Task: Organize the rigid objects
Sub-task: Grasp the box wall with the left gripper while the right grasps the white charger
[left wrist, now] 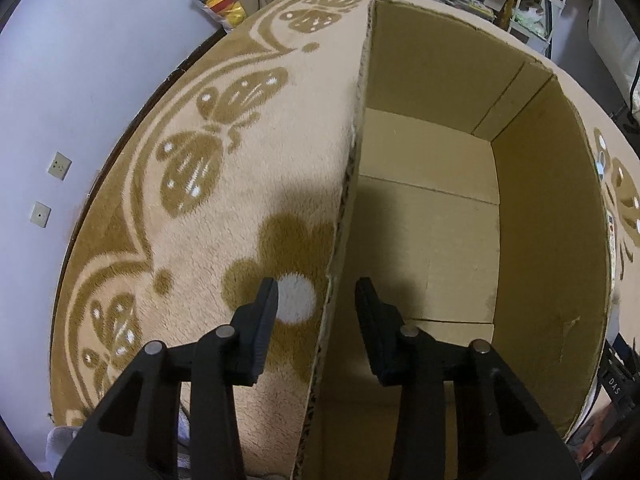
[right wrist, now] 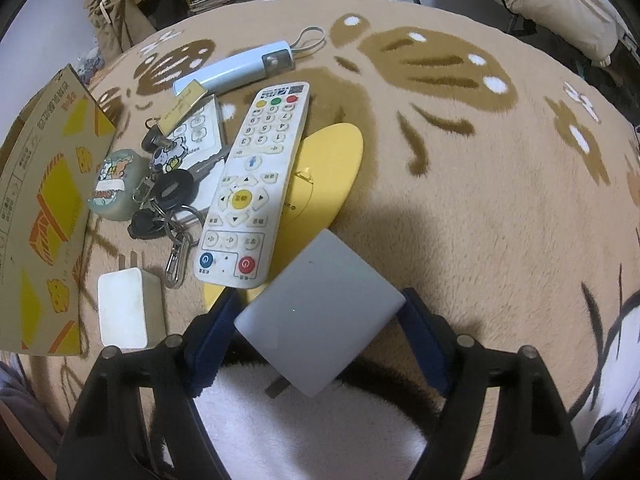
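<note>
Grey plug adapter (right wrist: 320, 312) clamped in the right gripper (right wrist: 320, 320), cardboard box (left wrist: 540, 220) waiting empty.

The step in hand looks like the carry: the right gripper's jaws are closed on the adapter's two sides, prongs pointing back at 6 o'clock, seemingly just above the patterned blanket (right wrist: 480, 200). Next it calls for a lift clear of the white remote (right wrist: 256, 184) and yellow disc (right wrist: 324, 168) lying at 11 o'clock, then a swing toward the box at 9 o'clock. Only the right wrist view shows the remaining pile: keys (right wrist: 168, 192), a white charger (right wrist: 124, 312), a white stick-shaped device (right wrist: 236, 66), a small green case (right wrist: 116, 184). Only the left wrist view shows the box's bare interior, with the left gripper (left wrist: 316, 300) spread wide, holding nothing, straddling the box's near wall.
</note>
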`<control>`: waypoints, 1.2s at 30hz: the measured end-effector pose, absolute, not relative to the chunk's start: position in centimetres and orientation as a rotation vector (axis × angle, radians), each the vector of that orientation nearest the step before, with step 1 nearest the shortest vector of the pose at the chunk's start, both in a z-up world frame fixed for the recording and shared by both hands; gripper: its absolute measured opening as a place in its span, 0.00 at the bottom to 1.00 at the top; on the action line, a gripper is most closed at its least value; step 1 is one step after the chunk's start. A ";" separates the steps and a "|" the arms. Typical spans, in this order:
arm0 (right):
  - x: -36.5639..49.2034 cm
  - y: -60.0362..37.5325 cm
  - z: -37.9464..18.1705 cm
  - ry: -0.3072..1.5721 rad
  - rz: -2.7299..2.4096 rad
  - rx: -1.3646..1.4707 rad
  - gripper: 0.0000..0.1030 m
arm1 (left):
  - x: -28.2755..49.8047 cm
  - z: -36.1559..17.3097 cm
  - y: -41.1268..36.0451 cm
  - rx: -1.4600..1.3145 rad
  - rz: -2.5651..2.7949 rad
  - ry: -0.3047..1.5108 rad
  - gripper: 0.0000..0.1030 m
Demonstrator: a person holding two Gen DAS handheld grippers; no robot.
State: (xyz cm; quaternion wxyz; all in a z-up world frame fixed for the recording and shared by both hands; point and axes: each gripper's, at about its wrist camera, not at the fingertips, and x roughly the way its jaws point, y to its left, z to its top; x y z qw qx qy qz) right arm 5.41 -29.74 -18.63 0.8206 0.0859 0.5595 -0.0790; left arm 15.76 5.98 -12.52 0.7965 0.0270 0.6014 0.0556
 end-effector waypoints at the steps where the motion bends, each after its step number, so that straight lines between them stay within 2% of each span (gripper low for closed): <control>1: 5.4 -29.7 -18.6 1.191 -0.169 0.179 0.82 | 15.8 -12.6 5.9 0.062 0.119 1.296 0.31; 5: 5.5 -29.7 -18.6 1.192 -0.169 0.182 0.82 | 15.9 -12.9 6.2 0.054 0.125 1.311 0.18; 11: 5.4 -29.7 -18.6 1.192 -0.168 0.180 0.82 | 15.9 -13.0 6.2 0.037 0.109 1.310 0.10; 21: 5.0 -29.6 -17.6 1.161 -0.184 0.165 0.82 | 15.7 -13.0 5.9 0.051 0.105 1.305 0.09; 36: 4.2 -28.8 -12.8 0.986 -0.109 0.168 0.82 | 15.8 -13.2 5.9 0.062 0.108 1.307 0.10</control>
